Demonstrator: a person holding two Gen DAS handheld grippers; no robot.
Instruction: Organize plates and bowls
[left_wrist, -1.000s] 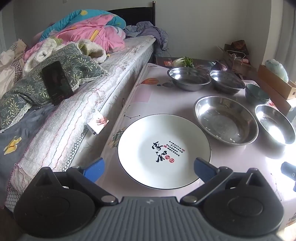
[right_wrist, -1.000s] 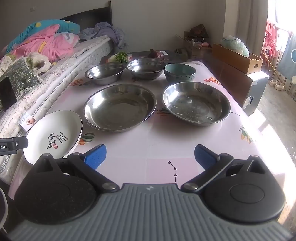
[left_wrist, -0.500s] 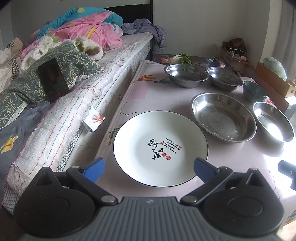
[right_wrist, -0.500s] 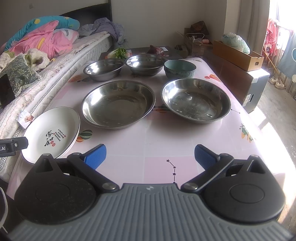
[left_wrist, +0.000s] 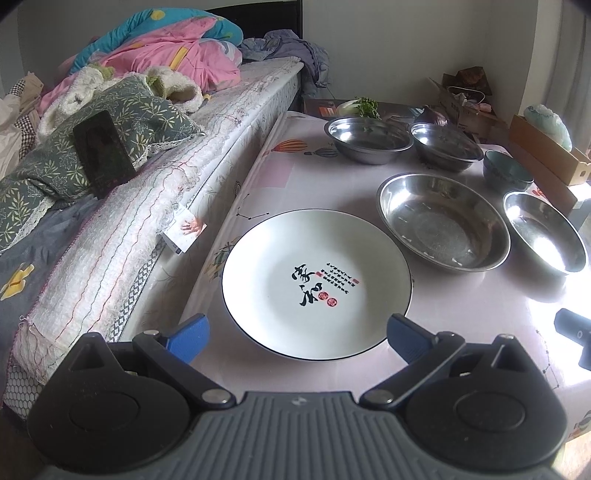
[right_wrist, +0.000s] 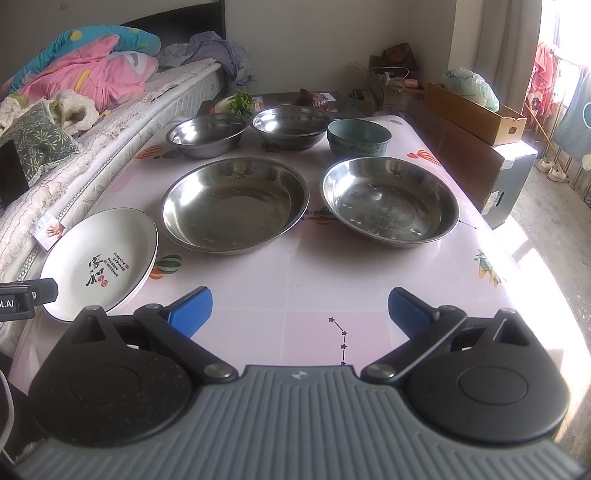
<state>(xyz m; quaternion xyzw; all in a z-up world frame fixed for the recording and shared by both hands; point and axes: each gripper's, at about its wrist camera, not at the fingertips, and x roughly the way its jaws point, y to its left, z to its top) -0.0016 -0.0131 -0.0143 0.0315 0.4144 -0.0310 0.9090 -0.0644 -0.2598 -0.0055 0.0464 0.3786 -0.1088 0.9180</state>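
A white plate with black calligraphy (left_wrist: 316, 282) lies near the table's left edge, just ahead of my open, empty left gripper (left_wrist: 295, 338). It also shows in the right wrist view (right_wrist: 101, 264), where it looks like a stack of two. Two wide steel plates (right_wrist: 234, 205) (right_wrist: 389, 201) lie mid-table. Two steel bowls (right_wrist: 207, 134) (right_wrist: 291, 125) and a teal bowl (right_wrist: 358, 137) stand behind them. My right gripper (right_wrist: 299, 308) is open and empty above the table's near part.
A bed with bedding (left_wrist: 122, 155) and a black phone (left_wrist: 103, 153) runs along the table's left side. Cardboard boxes (right_wrist: 476, 114) stand to the right. Vegetables (right_wrist: 240, 101) lie on a dark surface behind the table (right_wrist: 295, 280).
The left gripper's view has shifted slightly, so the white plate sits a little more to the left and higher. The right gripper has backed off or risen slightly. No object has moved.
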